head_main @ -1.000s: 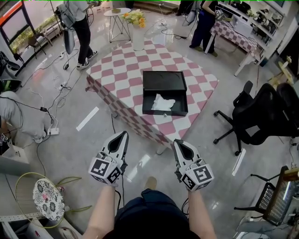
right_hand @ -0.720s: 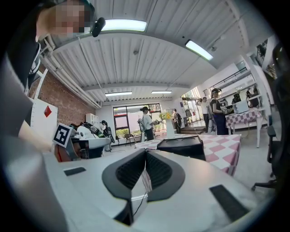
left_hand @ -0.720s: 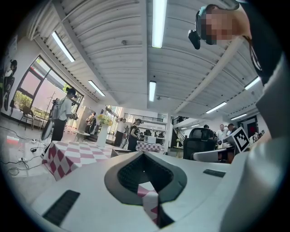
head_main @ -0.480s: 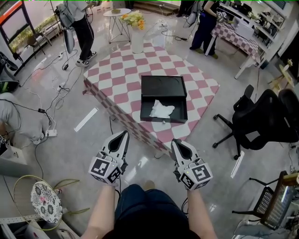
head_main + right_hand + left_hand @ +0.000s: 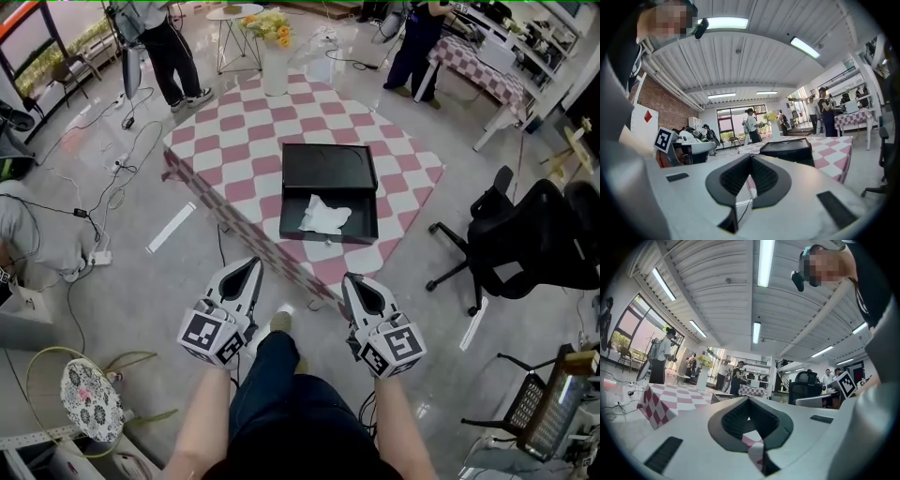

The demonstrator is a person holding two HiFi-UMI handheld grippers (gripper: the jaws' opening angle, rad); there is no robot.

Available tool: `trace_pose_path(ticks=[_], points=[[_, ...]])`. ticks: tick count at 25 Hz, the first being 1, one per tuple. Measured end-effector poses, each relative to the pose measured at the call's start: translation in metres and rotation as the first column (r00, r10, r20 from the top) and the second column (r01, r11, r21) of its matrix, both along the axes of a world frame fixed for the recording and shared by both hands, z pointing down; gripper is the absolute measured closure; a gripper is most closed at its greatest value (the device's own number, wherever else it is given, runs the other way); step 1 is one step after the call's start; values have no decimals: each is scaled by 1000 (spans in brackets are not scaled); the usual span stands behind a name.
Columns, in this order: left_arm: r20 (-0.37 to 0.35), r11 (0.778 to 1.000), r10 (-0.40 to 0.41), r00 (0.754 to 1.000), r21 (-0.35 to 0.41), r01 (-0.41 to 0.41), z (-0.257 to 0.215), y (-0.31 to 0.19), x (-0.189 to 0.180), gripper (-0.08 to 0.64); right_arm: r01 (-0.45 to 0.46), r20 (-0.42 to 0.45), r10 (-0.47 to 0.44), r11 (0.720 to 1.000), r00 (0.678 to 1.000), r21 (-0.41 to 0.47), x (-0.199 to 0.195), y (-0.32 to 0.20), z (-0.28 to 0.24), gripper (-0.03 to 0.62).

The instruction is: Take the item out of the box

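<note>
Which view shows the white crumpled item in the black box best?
Head view: it looks down into the open black box, so the white crumpled item lies in plain sight. The right gripper view shows only the box's outer wall; the left gripper view doesn't show the item.

Long ceiling lamps (image 5: 763, 261) flood the room with bright, even light and burn out to plain white in both gripper views. Daylight also comes in through the windows (image 5: 626, 331). Shadows are faint, and the glossy floor (image 5: 131, 272) carries pale reflections. The head view is sharp. Both gripper views bulge like fisheyes, black at the corners and soft close up.
</note>
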State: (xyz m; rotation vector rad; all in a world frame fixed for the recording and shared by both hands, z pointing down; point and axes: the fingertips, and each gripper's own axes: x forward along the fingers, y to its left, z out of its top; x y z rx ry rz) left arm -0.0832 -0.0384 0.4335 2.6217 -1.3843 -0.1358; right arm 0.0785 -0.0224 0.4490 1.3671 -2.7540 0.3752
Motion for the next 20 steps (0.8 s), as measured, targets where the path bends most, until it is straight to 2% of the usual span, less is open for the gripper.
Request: trace_pose_path(ticks=[20], points=[[-9,998,50,999,-27,-50,8,-76,15,560,-7,15,8,999,1000,-39,-1,-68,6,584]])
